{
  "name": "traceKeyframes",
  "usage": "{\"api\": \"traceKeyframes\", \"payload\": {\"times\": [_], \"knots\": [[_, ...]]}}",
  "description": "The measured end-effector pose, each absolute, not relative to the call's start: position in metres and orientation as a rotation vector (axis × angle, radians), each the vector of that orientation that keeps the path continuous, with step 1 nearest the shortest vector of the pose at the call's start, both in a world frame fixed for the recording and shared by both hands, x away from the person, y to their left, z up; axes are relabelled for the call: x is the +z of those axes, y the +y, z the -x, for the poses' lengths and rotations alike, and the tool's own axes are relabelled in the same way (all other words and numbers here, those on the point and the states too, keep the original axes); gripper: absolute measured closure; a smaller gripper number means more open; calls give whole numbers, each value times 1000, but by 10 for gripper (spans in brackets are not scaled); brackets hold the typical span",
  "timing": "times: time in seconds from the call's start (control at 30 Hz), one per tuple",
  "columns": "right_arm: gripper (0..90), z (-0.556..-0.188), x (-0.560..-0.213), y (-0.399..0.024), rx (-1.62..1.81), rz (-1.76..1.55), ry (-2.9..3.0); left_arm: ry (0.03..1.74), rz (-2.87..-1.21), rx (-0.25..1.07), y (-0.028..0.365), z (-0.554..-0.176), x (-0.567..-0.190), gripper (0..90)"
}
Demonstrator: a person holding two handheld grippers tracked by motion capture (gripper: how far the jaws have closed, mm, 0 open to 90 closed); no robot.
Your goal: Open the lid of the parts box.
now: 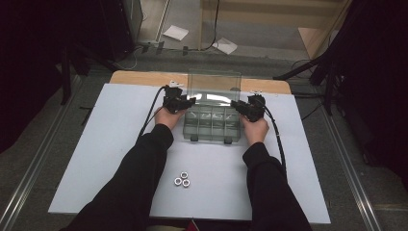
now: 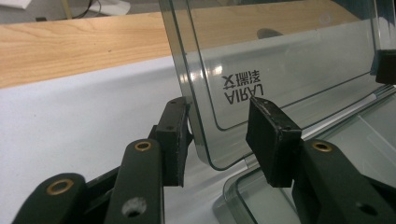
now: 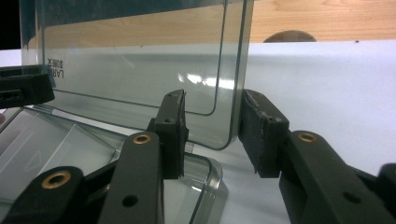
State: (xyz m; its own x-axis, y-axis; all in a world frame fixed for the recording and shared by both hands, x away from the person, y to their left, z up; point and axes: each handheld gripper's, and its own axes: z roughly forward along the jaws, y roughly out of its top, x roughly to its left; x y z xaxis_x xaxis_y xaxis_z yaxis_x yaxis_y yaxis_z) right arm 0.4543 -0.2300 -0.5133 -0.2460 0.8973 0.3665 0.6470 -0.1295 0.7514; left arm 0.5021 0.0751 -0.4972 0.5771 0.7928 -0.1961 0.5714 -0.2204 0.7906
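Note:
A clear plastic compartment box (image 1: 211, 126) lies on the white board, its lid (image 1: 214, 83) standing upright at the far side. My left gripper (image 1: 190, 101) is at the lid's left edge and my right gripper (image 1: 235, 104) at its right edge. In the left gripper view the jaws of the left gripper (image 2: 219, 112) straddle the lid's lower corner (image 2: 210, 154); one pad lies against the rim and the other stands off. In the right gripper view the right gripper (image 3: 212, 100) straddles the lid's other edge (image 3: 233, 93), with a gap at the inner pad. Three metal nuts (image 1: 182, 180) lie between the forearms.
The white board (image 1: 96, 159) rests on a wooden tabletop (image 1: 139, 77) whose strip shows behind the box. Cables trail from both grippers over the board. Dark stands and papers sit on the floor beyond the table.

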Motion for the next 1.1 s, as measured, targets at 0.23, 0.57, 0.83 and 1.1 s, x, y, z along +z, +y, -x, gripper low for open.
{"api": "traceKeyframes", "payload": {"times": [0.23, 0.57, 0.83, 1.1], "knots": [[622, -455, -514, -230, 1318, -1736, 1865, 1105, -1912, 301, 76, -502, -498, 567], [587, -455, -513, -230, 1310, -1733, 1870, 1104, -1908, 286, 76, -503, -498, 498], [512, -453, -509, -230, 1298, -1711, 1868, 1080, -1931, 298, 78, -502, -494, 436], [434, -446, -495, -229, 1310, -1647, 1914, 1066, -1937, 279, 81, -498, -484, 376]]}}
